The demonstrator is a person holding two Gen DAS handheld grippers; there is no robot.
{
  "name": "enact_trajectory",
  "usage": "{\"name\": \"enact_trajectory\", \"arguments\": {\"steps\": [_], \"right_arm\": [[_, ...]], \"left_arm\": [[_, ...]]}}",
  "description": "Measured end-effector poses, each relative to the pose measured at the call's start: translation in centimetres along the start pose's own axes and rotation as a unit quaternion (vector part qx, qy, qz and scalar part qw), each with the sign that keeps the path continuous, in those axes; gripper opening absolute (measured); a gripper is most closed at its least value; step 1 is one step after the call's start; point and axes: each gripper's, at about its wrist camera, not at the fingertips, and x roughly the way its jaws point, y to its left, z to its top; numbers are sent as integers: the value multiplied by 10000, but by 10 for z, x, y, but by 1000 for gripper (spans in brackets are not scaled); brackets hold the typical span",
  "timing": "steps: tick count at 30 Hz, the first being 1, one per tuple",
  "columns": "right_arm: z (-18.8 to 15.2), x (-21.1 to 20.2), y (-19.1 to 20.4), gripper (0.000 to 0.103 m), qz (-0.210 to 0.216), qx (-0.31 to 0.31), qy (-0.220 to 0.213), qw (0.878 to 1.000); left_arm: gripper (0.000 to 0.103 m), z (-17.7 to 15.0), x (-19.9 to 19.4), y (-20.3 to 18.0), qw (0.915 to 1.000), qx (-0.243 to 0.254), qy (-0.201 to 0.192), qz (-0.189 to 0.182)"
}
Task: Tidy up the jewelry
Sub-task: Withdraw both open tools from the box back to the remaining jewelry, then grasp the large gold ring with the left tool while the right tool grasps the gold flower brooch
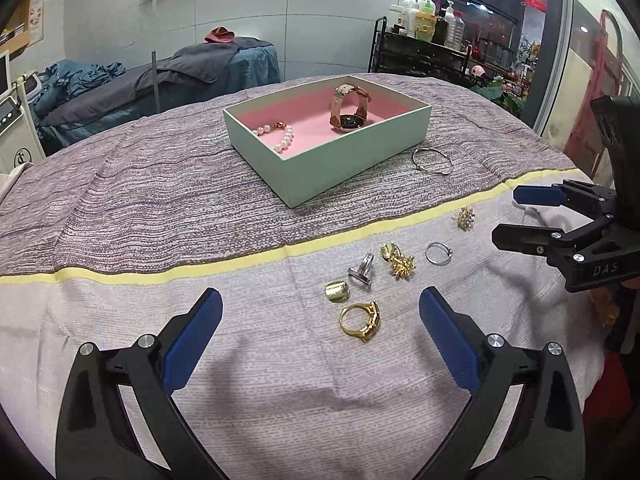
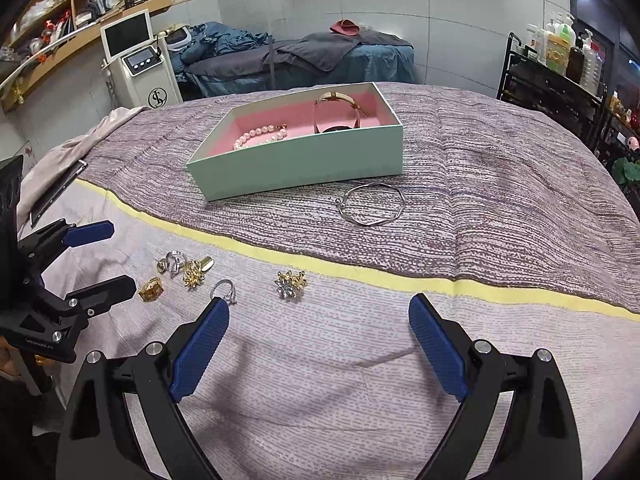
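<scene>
Pink-lined mint cardboard box (image 1: 352, 152) holds pearl bracelet (image 1: 280, 136), tan-strap watch (image 1: 349, 108); silver wire bangle (image 1: 433, 161) at box's 4 o'clock, rings and brooches at 6 remain on cloth. Left gripper (image 1: 320, 320), right gripper (image 2: 319, 328) both spread wide, holding nothing.

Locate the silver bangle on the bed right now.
The silver bangle lies flat on the purple striped cloth, just off the mint box's near right corner, beyond the yellow stripe.

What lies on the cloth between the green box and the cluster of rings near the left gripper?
In the left wrist view, only the yellow stripe of the cloth crosses between the green box and the rings; no jewelry lies there.
</scene>
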Motion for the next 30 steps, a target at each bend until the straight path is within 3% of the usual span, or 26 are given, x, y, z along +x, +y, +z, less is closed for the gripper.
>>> {"name": "enact_trajectory", "arguments": {"steps": [5,10,17,21,30], "right_arm": [[-8,0,1,88,7,-40,79,10000],[-12,0,6,78,-48,-209,114,9997],[-11,3,10,69,-12,-327,183,9993],[-7,9,17,59,-53,-544,250,9982],[8,23,26,39,-22,-826,371,9959]], "left_arm": [[97,-10,1,-4,10000,-28,80,9],[96,-16,4,-11,9999,41,95,45],[56,-17,11,-15,9995,-15,265,-189],[43,-15,13,-17,9992,-19,266,-290],[30,-12,18,-16,9986,-118,282,-424]]}}
